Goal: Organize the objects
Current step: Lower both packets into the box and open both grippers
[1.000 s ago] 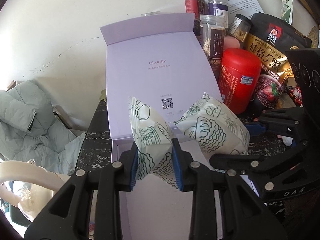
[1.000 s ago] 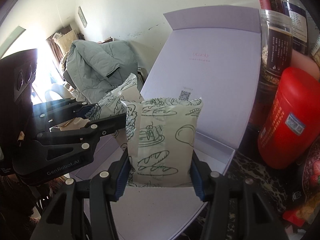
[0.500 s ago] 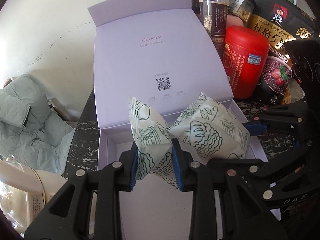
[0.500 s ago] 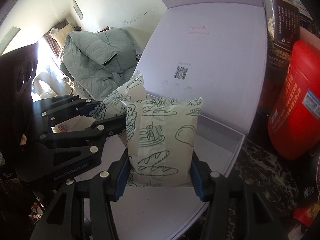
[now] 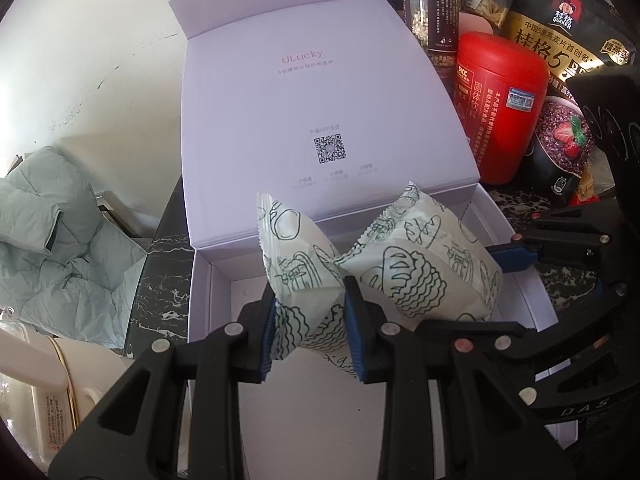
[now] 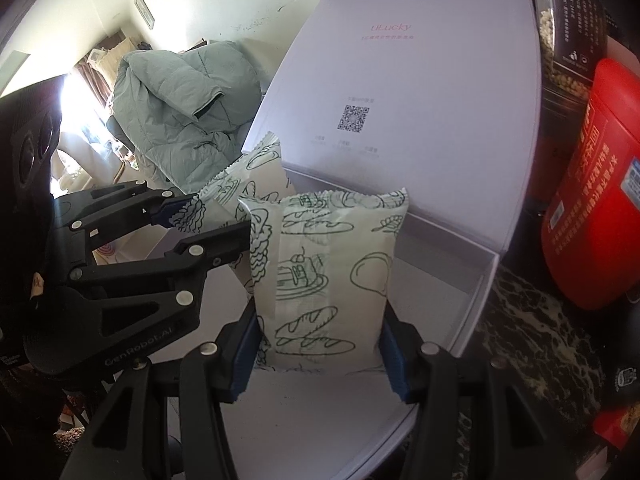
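Note:
My left gripper (image 5: 310, 328) is shut on a pale green snack packet (image 5: 296, 264) printed with bread drawings. My right gripper (image 6: 320, 348) is shut on a second, matching packet (image 6: 324, 280). Both packets hang side by side, their tips touching, just above the open lavender box (image 5: 208, 304), whose raised lid (image 5: 320, 112) stands behind. In the left wrist view the right gripper (image 5: 516, 264) comes in from the right with its packet (image 5: 424, 268). In the right wrist view the left gripper (image 6: 176, 212) enters from the left with its packet (image 6: 248, 176).
A red canister (image 5: 500, 104), jars (image 5: 428, 8) and a black Quaker oats bag (image 5: 568, 40) stand right of the box on the dark marble top (image 6: 528, 320). A grey-green jacket (image 5: 52, 216) lies left. A cream appliance (image 5: 40, 392) sits at the lower left.
Both grippers have moved forward and down with their packets, over the box's tray. The lid and the red canister look closer and lower in view.

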A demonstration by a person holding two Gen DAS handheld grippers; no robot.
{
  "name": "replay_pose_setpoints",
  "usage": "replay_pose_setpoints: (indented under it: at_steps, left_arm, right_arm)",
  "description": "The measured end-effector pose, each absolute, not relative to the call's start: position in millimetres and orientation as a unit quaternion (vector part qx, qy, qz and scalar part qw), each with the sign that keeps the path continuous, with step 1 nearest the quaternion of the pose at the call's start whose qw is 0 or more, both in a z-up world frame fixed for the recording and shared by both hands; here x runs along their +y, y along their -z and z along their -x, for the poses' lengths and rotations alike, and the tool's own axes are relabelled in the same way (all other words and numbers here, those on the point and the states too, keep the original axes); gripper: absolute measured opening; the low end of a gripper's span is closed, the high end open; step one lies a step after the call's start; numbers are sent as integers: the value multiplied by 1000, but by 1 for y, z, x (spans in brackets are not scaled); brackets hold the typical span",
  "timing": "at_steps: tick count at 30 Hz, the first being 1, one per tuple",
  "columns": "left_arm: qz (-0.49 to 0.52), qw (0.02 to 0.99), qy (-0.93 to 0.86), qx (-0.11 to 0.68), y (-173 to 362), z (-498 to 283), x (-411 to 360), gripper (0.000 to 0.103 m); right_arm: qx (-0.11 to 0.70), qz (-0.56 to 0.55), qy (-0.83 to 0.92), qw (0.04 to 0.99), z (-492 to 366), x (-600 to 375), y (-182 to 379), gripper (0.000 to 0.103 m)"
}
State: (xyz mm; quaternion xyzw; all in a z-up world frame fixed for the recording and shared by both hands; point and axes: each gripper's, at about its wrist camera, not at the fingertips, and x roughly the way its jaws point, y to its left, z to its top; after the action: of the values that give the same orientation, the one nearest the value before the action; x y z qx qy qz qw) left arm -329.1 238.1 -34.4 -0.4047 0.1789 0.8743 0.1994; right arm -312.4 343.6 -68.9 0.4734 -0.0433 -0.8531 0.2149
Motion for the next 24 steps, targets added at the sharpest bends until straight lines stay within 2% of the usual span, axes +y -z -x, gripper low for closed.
replay_pose_setpoints:
  at_steps: [10,24]
  left_arm:
    - [400,191,-883,155,30,331,224,29]
    - [384,174,-897,130,4,322,205,31]
  right_arm:
    - [-50,-482,852,198,312,347,70,61]
    - [-30,-459,871,175,300,345,45,61]
